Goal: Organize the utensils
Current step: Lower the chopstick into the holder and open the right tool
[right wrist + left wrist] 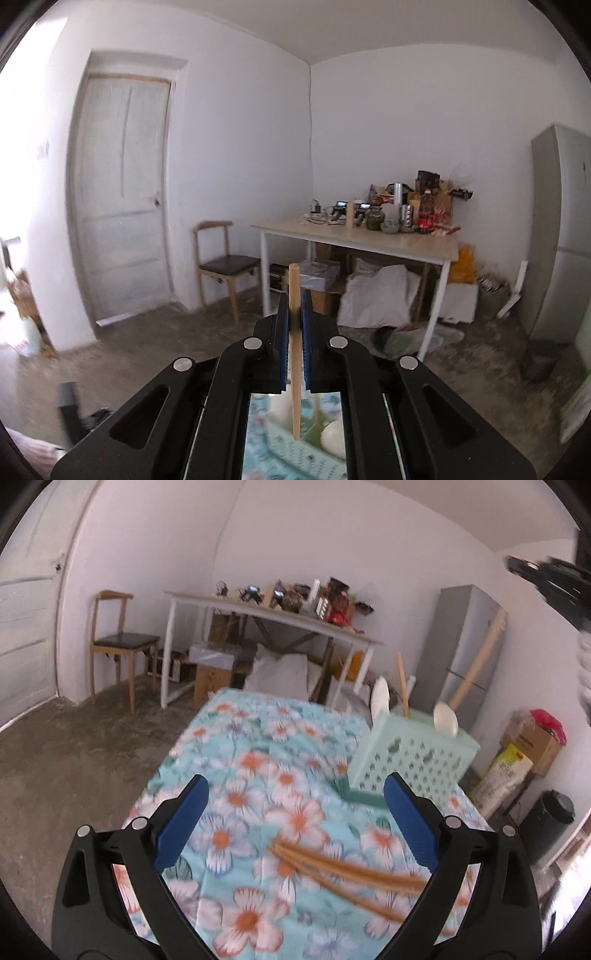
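My left gripper (293, 801) is open and empty above a floral tablecloth (258, 768). Several wooden chopsticks (343, 875) lie on the cloth just below and right of its fingers. A mint-green perforated utensil basket (410, 760) stands at the right, holding white spoons (445, 718) and a wooden stick (402, 686). My right gripper (295, 314) is shut on a wooden chopstick (294, 354), held upright above the basket (295, 443), which shows below between the gripper's arms. The right gripper also shows blurred at the upper right of the left wrist view (546, 579).
A white table (354, 240) with bottles and clutter stands by the far wall, with bags and boxes under it. A wooden chair (225, 266) is beside it, a door (122, 199) at the left, a grey fridge (561, 229) at the right. A black bin (550, 823) stands near the table.
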{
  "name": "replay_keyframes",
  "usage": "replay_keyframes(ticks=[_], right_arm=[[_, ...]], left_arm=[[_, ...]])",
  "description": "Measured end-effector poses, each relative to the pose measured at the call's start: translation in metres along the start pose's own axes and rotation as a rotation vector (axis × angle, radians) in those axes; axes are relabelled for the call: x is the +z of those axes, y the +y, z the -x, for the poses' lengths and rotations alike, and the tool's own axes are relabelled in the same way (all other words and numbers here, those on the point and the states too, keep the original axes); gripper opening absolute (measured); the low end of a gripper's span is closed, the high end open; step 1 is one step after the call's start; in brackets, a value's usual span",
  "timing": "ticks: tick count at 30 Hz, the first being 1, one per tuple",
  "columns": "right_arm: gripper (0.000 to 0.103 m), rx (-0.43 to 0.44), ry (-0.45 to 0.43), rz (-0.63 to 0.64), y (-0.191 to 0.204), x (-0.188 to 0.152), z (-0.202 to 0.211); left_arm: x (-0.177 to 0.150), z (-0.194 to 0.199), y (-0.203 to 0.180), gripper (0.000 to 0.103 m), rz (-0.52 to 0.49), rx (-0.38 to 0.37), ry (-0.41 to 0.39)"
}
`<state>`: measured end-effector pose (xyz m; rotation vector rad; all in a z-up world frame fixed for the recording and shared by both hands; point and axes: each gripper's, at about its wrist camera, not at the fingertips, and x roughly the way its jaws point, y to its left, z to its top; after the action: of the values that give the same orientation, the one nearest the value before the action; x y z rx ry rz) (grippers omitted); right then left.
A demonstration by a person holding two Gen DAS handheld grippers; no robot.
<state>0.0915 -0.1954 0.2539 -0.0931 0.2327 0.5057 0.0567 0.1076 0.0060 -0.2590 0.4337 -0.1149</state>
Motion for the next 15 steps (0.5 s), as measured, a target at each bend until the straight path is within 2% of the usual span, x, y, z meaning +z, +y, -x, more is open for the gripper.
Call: replay_keyframes(ticks=[8,12,15], right_arm=[[0.006,-0.101,0.140,0.121,0.012,-0.030,-0.075],[0.007,-0.118,0.232,0.115,0.008,-0.045,-0.097],[0.018,-0.124,0.254,0.084,0.002,-0.049,-0.097]], left_arm=[[-0.017,0.000,0.011,0.092,-0.001,-0.015,0.044],[-0.018,-0.002,0.018,0.092,0.020,-0.012,0.051],[-0.019,-0.002,0.022,0.092,0.032,-0.011,0.057]])
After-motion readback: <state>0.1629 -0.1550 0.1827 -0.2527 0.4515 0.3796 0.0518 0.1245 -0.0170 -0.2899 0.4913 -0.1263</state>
